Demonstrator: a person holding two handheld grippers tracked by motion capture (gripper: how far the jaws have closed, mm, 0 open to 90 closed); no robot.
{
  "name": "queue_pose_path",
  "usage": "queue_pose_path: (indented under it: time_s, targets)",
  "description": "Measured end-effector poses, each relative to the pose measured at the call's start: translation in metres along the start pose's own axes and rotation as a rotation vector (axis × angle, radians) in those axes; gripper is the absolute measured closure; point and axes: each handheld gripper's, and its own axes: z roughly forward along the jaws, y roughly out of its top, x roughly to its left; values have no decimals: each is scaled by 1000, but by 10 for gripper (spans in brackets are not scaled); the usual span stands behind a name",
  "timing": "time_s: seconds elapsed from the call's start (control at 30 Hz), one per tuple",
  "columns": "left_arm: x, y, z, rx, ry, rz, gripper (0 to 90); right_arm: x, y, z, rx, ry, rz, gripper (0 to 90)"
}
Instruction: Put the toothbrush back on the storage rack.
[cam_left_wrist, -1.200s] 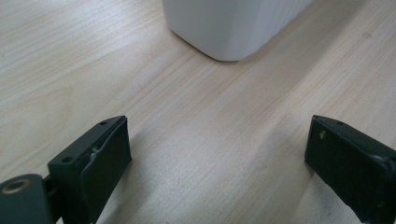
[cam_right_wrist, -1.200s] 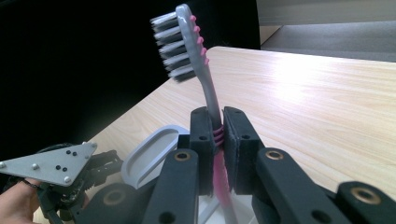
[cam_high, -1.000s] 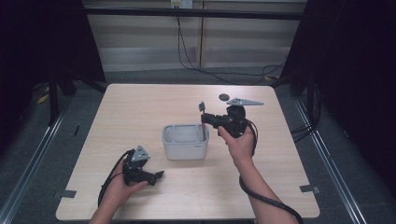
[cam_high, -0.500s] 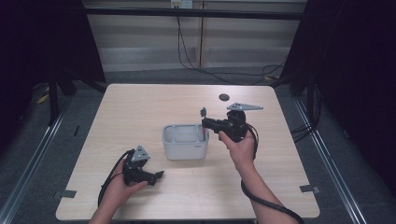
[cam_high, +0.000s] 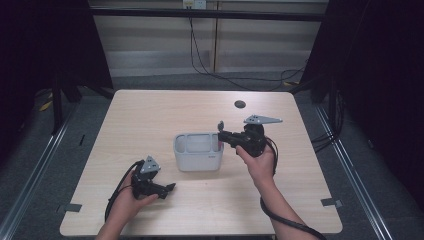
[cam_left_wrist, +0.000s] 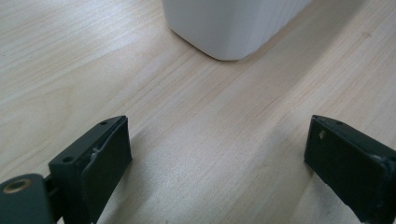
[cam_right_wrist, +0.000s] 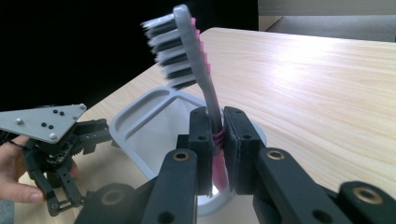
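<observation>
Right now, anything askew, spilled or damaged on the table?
Nothing stands out. The grey-and-pink toothbrush is clamped upright in the right gripper over the white plastic holder, which sits square; the left gripper rests open on the wooden table.

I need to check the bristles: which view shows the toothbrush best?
The right gripper view: the toothbrush stands close, bristles and pink-grey handle clear, clamped in the right gripper. In the high view it is tiny, over the holder.

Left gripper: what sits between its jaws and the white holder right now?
Nothing: the left gripper view shows bare table between the open left gripper and the white holder.
</observation>
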Motion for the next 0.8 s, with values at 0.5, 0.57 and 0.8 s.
queue_pose_path:
  time_s: [0.5, 0.57, 0.8]
  targets:
    - [0, 0, 0, 0, 0, -1, 68, -3, -9, -1, 3, -11, -24, 801]
    - [0, 0, 0, 0, 0, 0, 68, -4, -9, -2, 0, -11, -27, 802]
    - [0, 0, 0, -1, 0, -1, 68, -4, -8, -2, 0, -15, -31, 799]
